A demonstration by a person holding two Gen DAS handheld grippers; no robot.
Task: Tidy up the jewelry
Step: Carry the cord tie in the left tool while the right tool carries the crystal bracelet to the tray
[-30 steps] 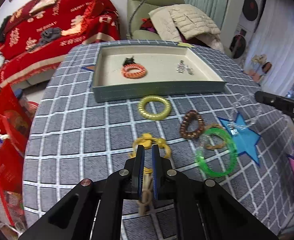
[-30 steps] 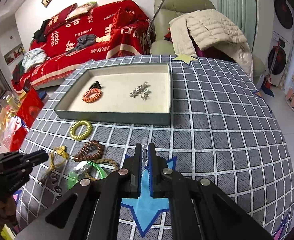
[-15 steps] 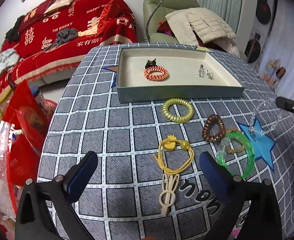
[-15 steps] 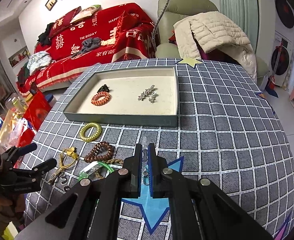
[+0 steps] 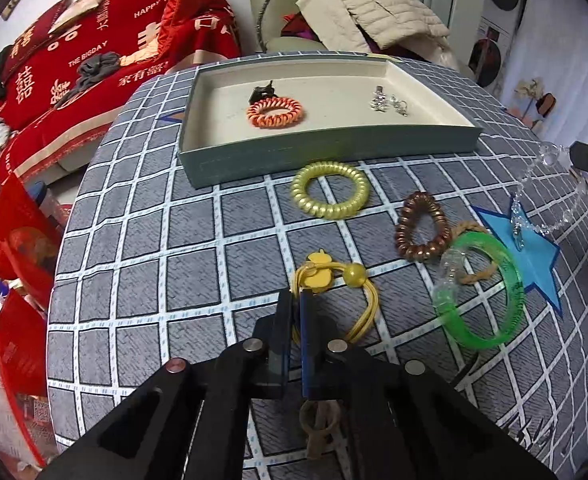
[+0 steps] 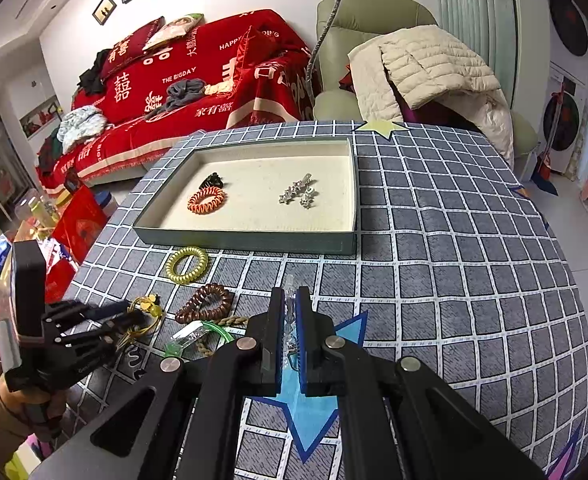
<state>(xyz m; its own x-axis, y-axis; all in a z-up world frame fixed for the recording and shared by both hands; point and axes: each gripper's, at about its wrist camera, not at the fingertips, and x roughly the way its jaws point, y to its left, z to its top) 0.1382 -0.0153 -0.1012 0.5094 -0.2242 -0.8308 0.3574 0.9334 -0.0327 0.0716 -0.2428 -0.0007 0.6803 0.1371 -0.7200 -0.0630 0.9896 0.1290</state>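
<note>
On the checked tablecloth [image 5: 142, 248], left side first: the left gripper [image 5: 296, 300] is down with its fingers pinched on the cord of the yellow hair tie [image 5: 334, 280], beside the duck charm. Just right of it lie the yellow coil ring [image 5: 330, 195], the brown coil ring [image 5: 421, 227] and the green bangle [image 5: 484, 292]. Behind them sits the tray [image 5: 326, 152], holding the orange coil ring [image 5: 275, 112] and silver clips [image 5: 388, 101]. Far right, the right gripper [image 6: 289, 300] has its fingers pressed on the clear bead bracelet [image 5: 550, 192], dangling over the blue star.
</note>
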